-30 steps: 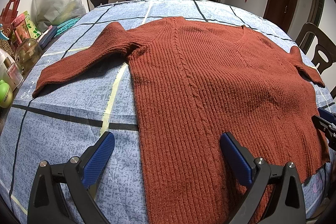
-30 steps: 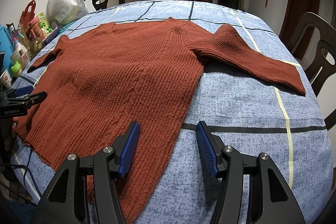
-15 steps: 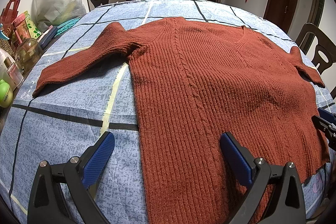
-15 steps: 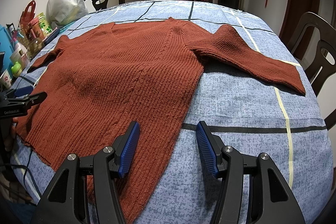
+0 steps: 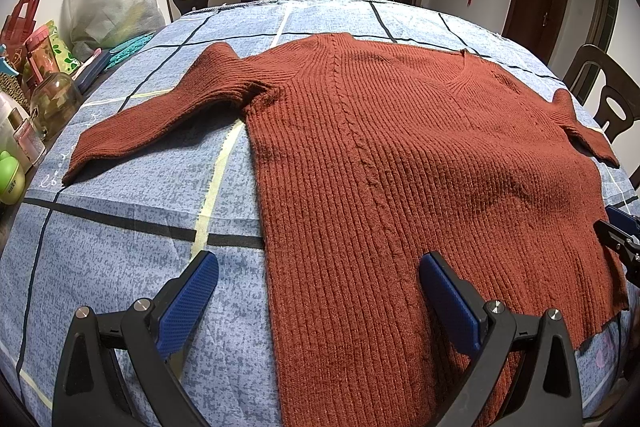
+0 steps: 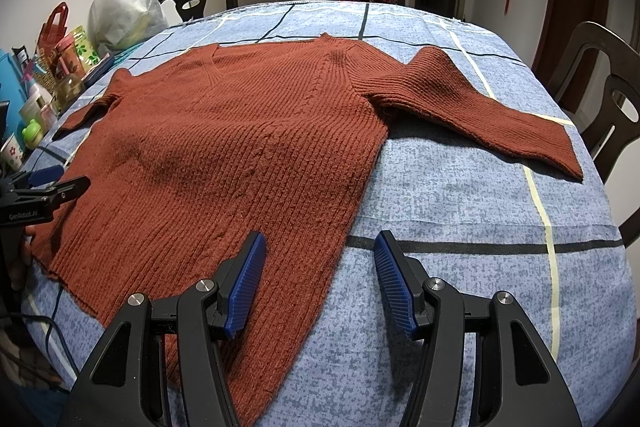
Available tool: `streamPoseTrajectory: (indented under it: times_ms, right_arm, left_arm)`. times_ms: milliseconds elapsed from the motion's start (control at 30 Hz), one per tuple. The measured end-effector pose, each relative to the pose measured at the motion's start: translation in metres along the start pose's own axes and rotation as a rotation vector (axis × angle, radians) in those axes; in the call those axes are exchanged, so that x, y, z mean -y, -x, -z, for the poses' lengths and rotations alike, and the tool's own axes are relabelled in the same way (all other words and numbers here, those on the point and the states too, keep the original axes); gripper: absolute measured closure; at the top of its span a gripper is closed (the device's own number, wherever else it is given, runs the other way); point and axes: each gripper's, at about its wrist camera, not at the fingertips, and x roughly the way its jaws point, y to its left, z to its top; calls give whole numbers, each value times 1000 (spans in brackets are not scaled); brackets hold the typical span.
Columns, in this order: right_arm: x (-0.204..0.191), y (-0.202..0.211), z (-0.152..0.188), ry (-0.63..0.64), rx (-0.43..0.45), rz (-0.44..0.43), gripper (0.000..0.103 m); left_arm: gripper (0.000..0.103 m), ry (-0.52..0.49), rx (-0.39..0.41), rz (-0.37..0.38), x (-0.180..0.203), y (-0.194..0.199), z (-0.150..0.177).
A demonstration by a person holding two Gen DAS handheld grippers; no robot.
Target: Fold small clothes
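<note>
Both grippers, left gripper (image 5: 318, 297) and right gripper (image 6: 318, 281), have black plastic frames, silver round screws and ribbed blue pads (image 6: 394, 277); white "GenRobot.AI" lettering marks the left one's side.

Left claw (image 5: 318, 291) wide open over sweater (image 5: 400, 167) hem; right claw (image 6: 318, 277) open at hem's opposite edge.

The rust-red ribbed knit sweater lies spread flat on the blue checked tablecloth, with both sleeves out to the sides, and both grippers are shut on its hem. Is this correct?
Not quite. The rust-red ribbed knit sweater does lie flat on the blue checked tablecloth with sleeves out, but both grippers are open, holding nothing. The left wrist view shows the left gripper with its jaws wide apart over the hem; the right wrist view shows the same for the right gripper.
</note>
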Motion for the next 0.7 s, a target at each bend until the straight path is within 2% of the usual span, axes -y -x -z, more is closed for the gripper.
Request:
streamPoseTrajectory:
  times_ms: [700]
  right_arm:
    - [0,-1,2,1,-7,-2,45]
  left_arm:
    - [1,5,3,-6,-4,3,1]
